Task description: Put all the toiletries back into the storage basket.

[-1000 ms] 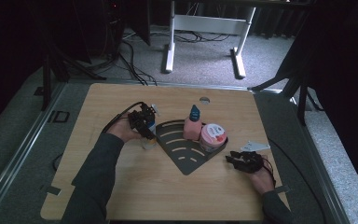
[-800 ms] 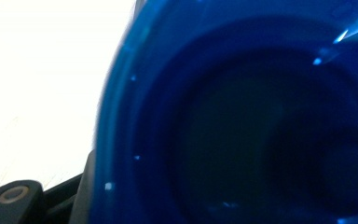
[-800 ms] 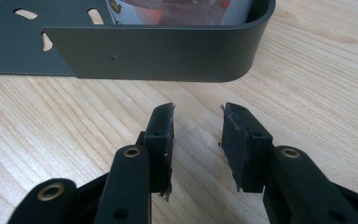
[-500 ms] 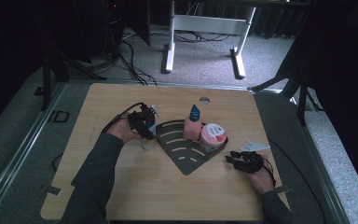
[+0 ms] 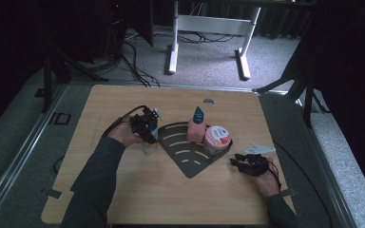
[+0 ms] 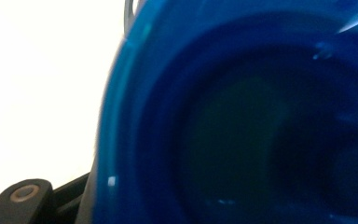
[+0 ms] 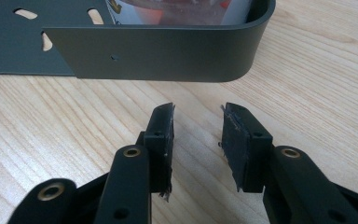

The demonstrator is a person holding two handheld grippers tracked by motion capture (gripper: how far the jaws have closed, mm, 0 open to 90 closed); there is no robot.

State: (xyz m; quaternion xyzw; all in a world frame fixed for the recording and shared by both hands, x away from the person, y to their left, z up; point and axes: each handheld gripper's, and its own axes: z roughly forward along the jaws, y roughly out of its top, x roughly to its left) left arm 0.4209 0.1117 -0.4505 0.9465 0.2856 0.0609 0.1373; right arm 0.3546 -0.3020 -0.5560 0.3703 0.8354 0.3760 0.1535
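A dark fan-shaped tray lay mid-desk as the landmark. Inside its far wall stood a pink bottle and a pink tub. At its left edge, the left gripper hung over a small bottle; a blurred blue surface hid its fingers, so their state could not be told. Right of the tray, the right gripper rested with fingers narrowly parted, holding nothing.

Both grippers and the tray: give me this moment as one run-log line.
left gripper: on blue-topped container, grip unclear | right gripper: open, empty, facing tray | tray: pink bottle, pink tub
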